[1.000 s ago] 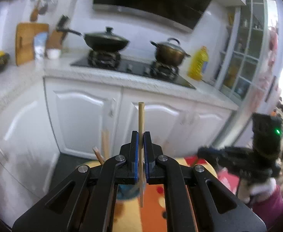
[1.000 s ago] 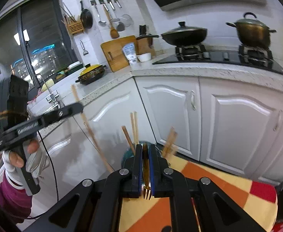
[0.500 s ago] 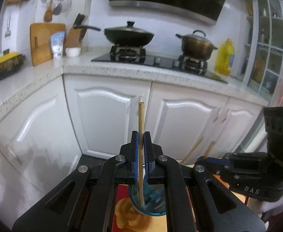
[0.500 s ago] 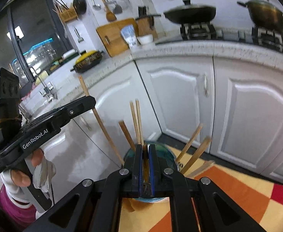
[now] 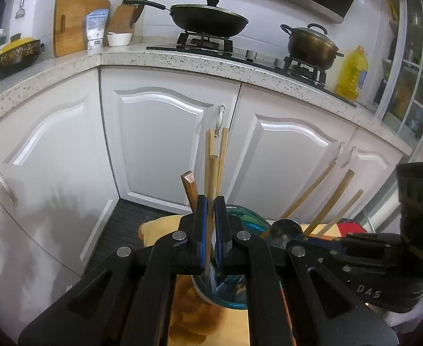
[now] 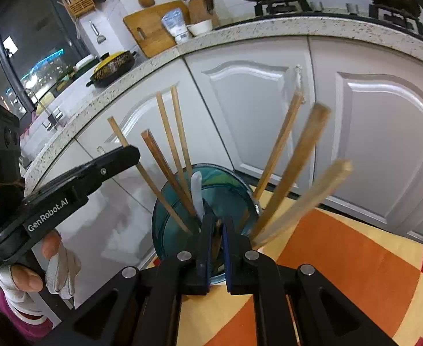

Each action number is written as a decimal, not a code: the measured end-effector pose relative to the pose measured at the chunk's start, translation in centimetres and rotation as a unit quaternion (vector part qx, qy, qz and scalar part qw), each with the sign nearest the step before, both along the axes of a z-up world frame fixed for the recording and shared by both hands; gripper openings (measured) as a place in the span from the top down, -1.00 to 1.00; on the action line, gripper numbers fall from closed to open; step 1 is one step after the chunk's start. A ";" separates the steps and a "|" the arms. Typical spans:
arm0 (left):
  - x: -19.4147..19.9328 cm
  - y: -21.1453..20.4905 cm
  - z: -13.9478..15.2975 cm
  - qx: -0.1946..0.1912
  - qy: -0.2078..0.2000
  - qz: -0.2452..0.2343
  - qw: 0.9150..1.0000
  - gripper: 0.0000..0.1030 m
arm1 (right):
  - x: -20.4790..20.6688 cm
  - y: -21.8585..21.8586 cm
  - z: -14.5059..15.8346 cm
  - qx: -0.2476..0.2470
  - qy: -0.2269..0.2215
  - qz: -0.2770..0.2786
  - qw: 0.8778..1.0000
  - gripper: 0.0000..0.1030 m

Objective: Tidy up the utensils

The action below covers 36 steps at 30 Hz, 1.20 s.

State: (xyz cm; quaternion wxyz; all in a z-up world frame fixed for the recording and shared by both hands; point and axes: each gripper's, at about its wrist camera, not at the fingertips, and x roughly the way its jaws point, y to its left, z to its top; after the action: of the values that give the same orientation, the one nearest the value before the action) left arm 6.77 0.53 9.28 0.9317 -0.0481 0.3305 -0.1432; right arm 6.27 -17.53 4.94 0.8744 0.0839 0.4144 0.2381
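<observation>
A blue glass cup (image 6: 234, 178) stands on an orange and yellow cloth and holds several wooden chopsticks (image 6: 289, 173) and a white utensil handle (image 6: 197, 190). It also shows in the left wrist view (image 5: 234, 294). My left gripper (image 5: 210, 216) is shut on a wooden chopstick (image 5: 213, 178) whose lower end reaches down into the cup; the same gripper shows in the right wrist view (image 6: 125, 155). My right gripper (image 6: 217, 230) is shut on a brown-handled fork (image 6: 217, 242) just above the cup's near rim. Its arm appears in the left wrist view (image 5: 341, 248).
White kitchen cabinets (image 5: 165, 144) stand close behind the cup under a speckled counter (image 5: 182, 60). A wok (image 5: 208, 23), a brass pot (image 5: 312, 46) and a yellow oil bottle (image 5: 351, 72) sit on top. The orange, yellow and red cloth (image 6: 341, 265) covers the table.
Both grippers have moved down and closer to the cup. The left chopstick's lower end now dips into the cup, and the fork has come down to the rim.
</observation>
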 end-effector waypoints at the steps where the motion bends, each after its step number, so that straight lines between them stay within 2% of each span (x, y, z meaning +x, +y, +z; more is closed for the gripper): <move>1: -0.1 0.1 0.1 -0.005 0.003 0.000 1.000 0.93 | -0.2 -0.2 0.2 0.005 -0.001 -0.002 1.000 0.76; 2: -0.1 0.1 0.1 -0.006 0.005 0.000 1.000 0.93 | -0.4 -0.5 0.5 0.011 -0.001 -0.003 1.000 0.55; 3: -0.2 0.1 0.1 -0.006 0.007 -0.001 1.000 0.93 | -0.7 -0.8 0.7 0.018 -0.001 -0.006 1.000 0.48; 6: -0.6 0.0 0.4 -0.003 0.009 -0.001 1.000 0.82 | -1.5 -1.6 1.5 0.030 -0.009 -0.010 0.999 0.47; 8: -0.7 0.0 0.5 -0.005 0.011 -0.001 1.000 0.59 | -2.1 -1.7 1.8 0.026 -0.014 -0.010 1.000 0.46; 10: -1.1 0.0 0.7 -0.013 0.011 -0.002 1.000 0.24 | -2.7 -1.9 2.1 0.026 -0.018 -0.010 0.999 0.46; 14: -2.2 -0.4 1.1 -0.005 0.006 -0.002 1.000 0.20 | -3.8 -2.2 2.4 0.013 -0.028 -0.018 0.999 0.46; 18: -3.3 -1.0 1.4 0.009 -0.004 0.002 1.000 0.01 | -4.6 -2.7 2.5 0.007 -0.033 -0.033 0.999 0.46; 27: -5.1 -2.2 0.7 0.039 0.000 0.019 0.999 -0.02 | -5.9 -3.1 2.5 -0.019 -0.044 -0.058 0.997 0.37; 36: -6.2 -2.9 -0.2 0.056 0.004 0.024 0.998 -0.02 | -7.0 -3.1 2.4 -0.029 -0.051 -0.058 0.997 0.31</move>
State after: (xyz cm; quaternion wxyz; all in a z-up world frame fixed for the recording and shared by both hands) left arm 0.53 -2.34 9.11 0.9347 -0.0045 0.3407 -0.1014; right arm -0.73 -20.63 7.38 0.9089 0.0697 0.3702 0.1788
